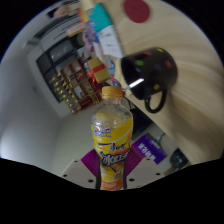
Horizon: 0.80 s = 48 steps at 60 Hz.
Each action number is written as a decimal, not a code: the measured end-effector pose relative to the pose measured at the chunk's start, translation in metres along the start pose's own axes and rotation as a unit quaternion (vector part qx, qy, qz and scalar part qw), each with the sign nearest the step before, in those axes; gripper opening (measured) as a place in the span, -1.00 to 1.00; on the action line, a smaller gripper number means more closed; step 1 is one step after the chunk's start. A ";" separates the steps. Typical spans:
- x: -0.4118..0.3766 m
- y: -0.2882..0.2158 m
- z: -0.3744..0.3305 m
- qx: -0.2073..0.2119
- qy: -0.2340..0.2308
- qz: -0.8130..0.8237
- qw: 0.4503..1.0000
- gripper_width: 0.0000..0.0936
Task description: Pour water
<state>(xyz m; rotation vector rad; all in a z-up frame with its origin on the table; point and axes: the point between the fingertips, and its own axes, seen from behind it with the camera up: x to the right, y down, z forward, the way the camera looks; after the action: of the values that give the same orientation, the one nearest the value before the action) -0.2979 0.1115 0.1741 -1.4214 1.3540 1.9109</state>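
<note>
**Bottle in gripper, mug beyond**

Bottle (pixel 112 135): clear plastic, yellow drink inside, orange cap, yellow label; upright, slightly tilted, held between the fingers. Gripper (pixel 113 172): closed on the bottle's lower part, purple pads (pixel 139 150) pressing it from left and right. Mug (pixel 149 73): black with coloured dots, handle toward the near side, standing on the table (pixel 40 125) just beyond and right of the bottle's cap. Snack display (pixel 75 75): rack of small packets, far left of the bottle. Disc (pixel 136 10): dark red, round, at the far end. Other items behind the mug too unclear to name.
</note>
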 end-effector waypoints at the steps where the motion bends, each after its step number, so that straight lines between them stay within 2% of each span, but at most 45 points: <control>1: 0.000 -0.001 -0.002 0.000 -0.005 0.016 1.000 -0.37; 3: -0.007 0.011 -0.019 -0.002 -0.013 0.040 0.999 -0.38; 5: -0.007 0.002 -0.001 -0.001 -0.020 0.062 0.998 -0.38; 12: -0.013 0.001 -0.016 0.004 -0.058 0.143 0.988 -0.37; 23: -0.028 -0.005 -0.015 0.003 -0.060 0.145 0.988 -0.38; 29: -0.038 -0.010 -0.008 -0.013 -0.050 0.082 0.995 -0.38; 33: -0.032 -0.014 -0.017 -0.022 -0.022 -0.041 0.999 -0.37; 35: -0.043 -0.012 -0.016 -0.011 -0.006 -0.113 0.994 -0.38; 40: -0.085 -0.029 -0.022 0.008 0.004 -0.334 0.943 -0.37; 42: -0.103 -0.052 -0.036 0.025 0.000 -0.433 0.901 -0.37; 44: -0.135 -0.058 -0.033 0.063 0.016 -0.511 0.857 -0.37; 46: -0.148 -0.096 -0.039 0.088 0.027 -0.598 0.796 -0.37; 47: -0.161 -0.100 -0.052 0.099 0.024 -0.636 0.765 -0.37; 48: -0.172 -0.107 -0.062 0.118 0.044 -0.659 0.741 -0.37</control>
<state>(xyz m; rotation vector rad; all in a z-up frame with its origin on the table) -0.1157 0.1442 0.2768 -1.6038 0.2579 0.6748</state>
